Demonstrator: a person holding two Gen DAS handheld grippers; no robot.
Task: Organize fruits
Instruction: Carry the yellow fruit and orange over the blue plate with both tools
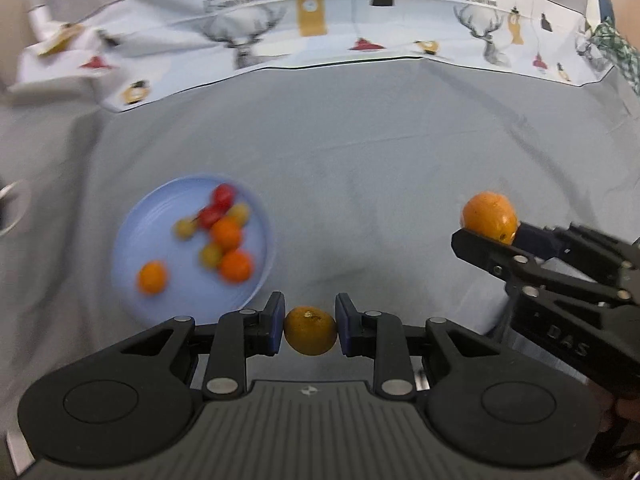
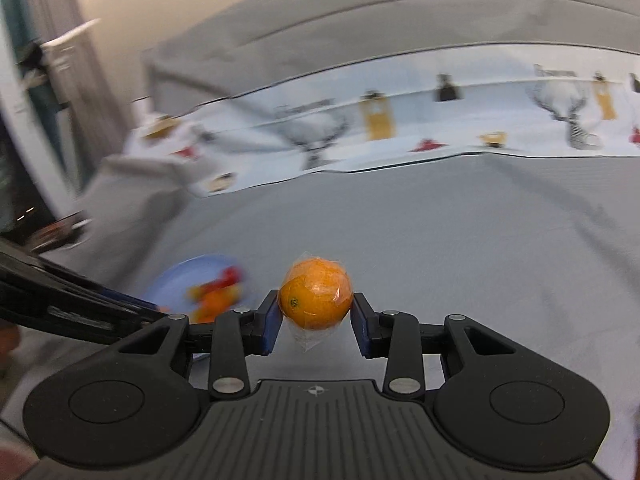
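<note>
Grey cloth point(image 1: 360, 152) covers the surface across the middle of both views. A patterned cloth point(image 1: 340, 28) printed with stag heads, clocks and lamps runs as a band along the top of the left wrist view and across the upper right of the right wrist view.

Blue plate point(image 1: 132, 280), lower left of centre in the left wrist view, rests on the grey cloth. It holds three orange fruits, two red ones and several small yellowish ones, all blurred. In the right wrist view the same plate point(image 2: 176, 280) appears at lower left, strongly blurred.

Left gripper point(image 1: 310, 330), bottom centre of its own view: its blue-padded fingers are clenched on a small orange point(image 1: 310, 331), one pad pressing each side, just right of the plate's near rim.

Right gripper point(image 2: 316, 320), bottom centre of its own view: its fingers are grasping a larger orange point(image 2: 316, 294) wrapped in clear film, a loose tail of which hangs below the fruit. In the left wrist view this gripper point(image 1: 492, 232) enters from the right edge, with the wrapped orange point(image 1: 489, 216) at its tip, well apart from the plate.

Part of the left gripper's dark body crosses the lower left of the right wrist view.
</note>
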